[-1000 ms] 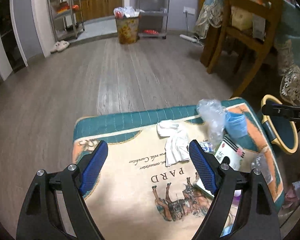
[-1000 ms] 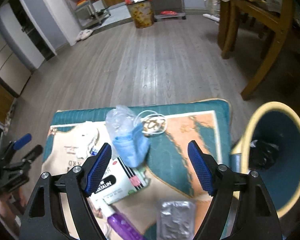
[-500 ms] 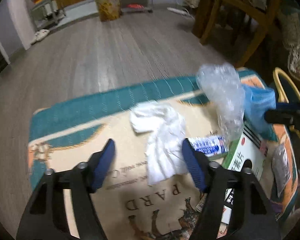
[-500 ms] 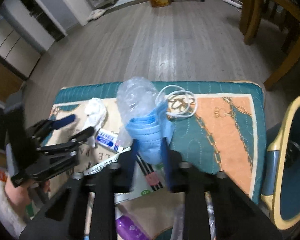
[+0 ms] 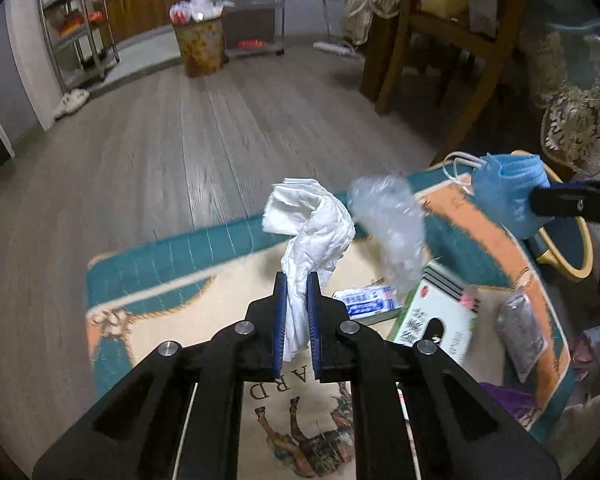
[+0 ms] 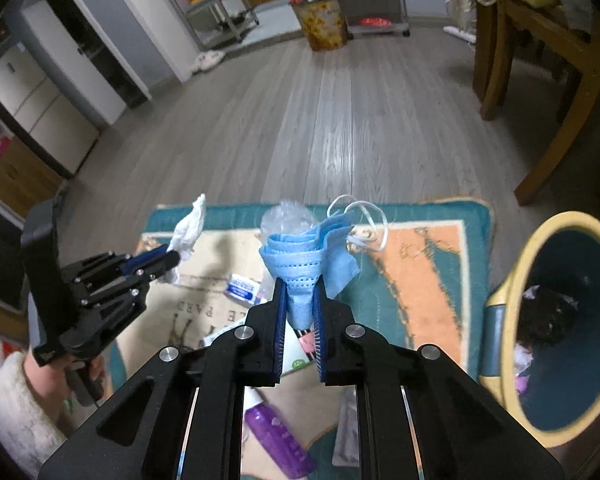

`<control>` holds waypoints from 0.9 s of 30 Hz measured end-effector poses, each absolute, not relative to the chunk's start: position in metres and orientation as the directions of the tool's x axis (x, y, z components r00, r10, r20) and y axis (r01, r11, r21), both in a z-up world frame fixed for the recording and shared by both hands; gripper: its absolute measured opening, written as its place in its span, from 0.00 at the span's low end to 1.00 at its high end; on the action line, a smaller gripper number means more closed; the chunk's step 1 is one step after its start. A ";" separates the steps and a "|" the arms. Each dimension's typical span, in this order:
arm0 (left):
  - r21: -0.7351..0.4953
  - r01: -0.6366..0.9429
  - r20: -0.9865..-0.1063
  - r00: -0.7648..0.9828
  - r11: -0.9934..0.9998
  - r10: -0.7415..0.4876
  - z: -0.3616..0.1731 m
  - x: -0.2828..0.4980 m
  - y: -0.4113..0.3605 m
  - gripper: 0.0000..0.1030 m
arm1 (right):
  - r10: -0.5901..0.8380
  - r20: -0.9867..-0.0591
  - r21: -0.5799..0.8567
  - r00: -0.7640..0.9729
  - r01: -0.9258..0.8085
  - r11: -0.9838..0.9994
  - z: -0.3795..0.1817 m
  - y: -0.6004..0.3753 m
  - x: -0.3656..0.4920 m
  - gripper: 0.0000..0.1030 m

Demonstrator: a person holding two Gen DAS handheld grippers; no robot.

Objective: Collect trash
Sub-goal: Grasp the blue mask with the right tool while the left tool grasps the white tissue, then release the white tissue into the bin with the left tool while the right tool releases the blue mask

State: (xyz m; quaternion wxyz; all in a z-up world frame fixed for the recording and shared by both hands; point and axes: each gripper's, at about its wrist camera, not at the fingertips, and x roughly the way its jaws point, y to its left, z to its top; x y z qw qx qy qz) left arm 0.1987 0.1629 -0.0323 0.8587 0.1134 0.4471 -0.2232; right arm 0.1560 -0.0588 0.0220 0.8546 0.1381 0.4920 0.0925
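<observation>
Grey wood-plank floor (image 5: 204,148) runs back to kitchen area. Patterned rug (image 6: 428,280), teal border, orange and cream panels, horse print and lettering. Wooden chair (image 5: 452,40) at right, beside lace-edged tablecloth (image 5: 572,112). Metal shelving rack (image 5: 80,28) far left. White slippers (image 5: 71,102) near wall. White cabinets (image 6: 48,92) at left in right wrist view.

Patterned mat (image 6: 428,280) on wooden floor (image 6: 340,128), litter-strewn.

Left tool (image 5: 297,280) clamped on white tissue (image 5: 314,216), right tool (image 6: 300,286) clamped on blue face mask (image 6: 306,256).
</observation>
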 end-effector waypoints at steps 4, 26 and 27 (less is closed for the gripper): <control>-0.015 0.485 -0.788 0.533 0.874 -0.309 -0.007 0.189 0.155 0.09 | 0.281 -0.793 0.330 0.540 -0.006 0.944 0.046 -0.073 0.141 0.13; -0.028 0.674 -0.679 0.529 0.738 -0.509 0.049 0.130 0.037 0.09 | 0.097 -0.763 0.337 0.639 0.265 0.904 0.055 -0.224 0.070 0.13; -0.040 0.690 -0.682 0.509 0.722 -0.525 0.045 0.128 0.026 0.09 | 0.087 -0.772 0.337 0.629 0.289 0.896 0.048 -0.233 0.069 0.13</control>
